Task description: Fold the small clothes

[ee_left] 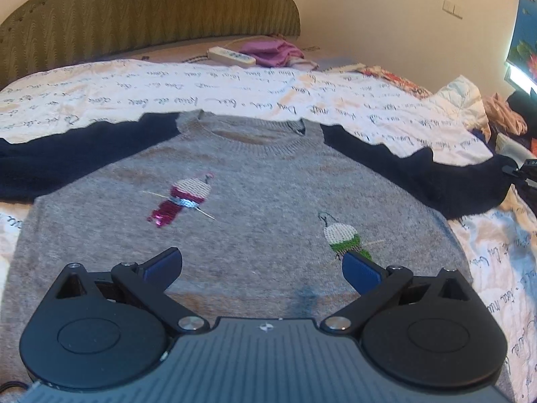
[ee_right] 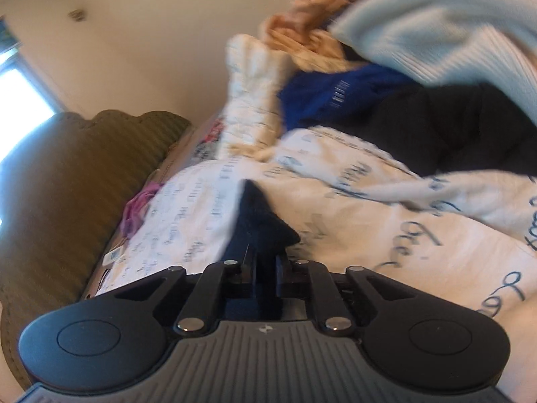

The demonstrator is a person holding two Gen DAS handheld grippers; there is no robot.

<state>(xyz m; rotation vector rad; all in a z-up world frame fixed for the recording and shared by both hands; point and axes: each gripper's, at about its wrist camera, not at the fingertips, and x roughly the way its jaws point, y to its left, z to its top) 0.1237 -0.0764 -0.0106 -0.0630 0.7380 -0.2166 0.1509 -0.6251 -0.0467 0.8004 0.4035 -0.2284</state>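
Grey sweater [ee_left: 255, 208] with navy sleeves laid flat, face up, on bed sheet [ee_left: 235, 84]; both sleeves spread outward. No fold seen yet; task judged at start. Left gripper [ee_left: 261, 268] held above lower hem, jaws spread wide, nothing grasped. Right gripper [ee_right: 265, 262] closed on navy sleeve cuff [ee_right: 258, 215]. Remaining: sleeves folded inward, body folded. Unfolded clothes pile [ee_right: 402, 67] seen beyond sheet.
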